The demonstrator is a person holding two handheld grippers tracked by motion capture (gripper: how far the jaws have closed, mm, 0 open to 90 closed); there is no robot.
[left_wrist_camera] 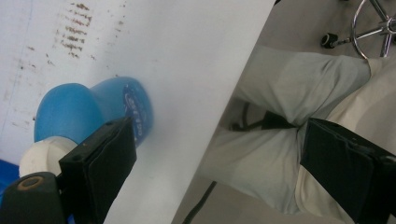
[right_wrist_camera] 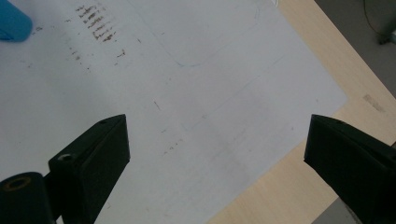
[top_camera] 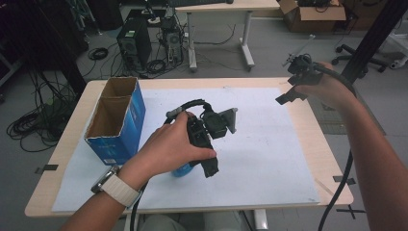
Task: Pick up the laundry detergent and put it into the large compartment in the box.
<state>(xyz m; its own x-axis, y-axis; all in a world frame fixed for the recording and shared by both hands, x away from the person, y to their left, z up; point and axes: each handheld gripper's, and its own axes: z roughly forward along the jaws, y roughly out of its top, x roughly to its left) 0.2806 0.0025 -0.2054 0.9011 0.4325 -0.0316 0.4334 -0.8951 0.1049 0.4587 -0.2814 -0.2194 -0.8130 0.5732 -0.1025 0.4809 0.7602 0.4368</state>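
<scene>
A blue bottle (left_wrist_camera: 100, 109) with a white cap (left_wrist_camera: 44, 156) lies on its side on the white paper sheet (left_wrist_camera: 187, 56). In the high view the bottle (top_camera: 182, 170) peeks out from under the person's left hand near the table's front. My left gripper (top_camera: 210, 166) points down beside it. In the left gripper view its jaws (left_wrist_camera: 217, 140) stand wide apart with nothing between them, and the bottle rests just outside the left jaw. My right gripper (top_camera: 292, 83) is held up over the table's far right corner, open and empty (right_wrist_camera: 218, 130). A blue bottle end (right_wrist_camera: 11, 23) shows far off.
An open-topped blue cardboard box (top_camera: 115, 120) with two compartments stands at the table's left. The white sheet (top_camera: 260, 144) covers most of the wooden table (top_camera: 327, 159). The person's legs (left_wrist_camera: 289, 102) are past the front edge. Computers, cables and another desk stand behind.
</scene>
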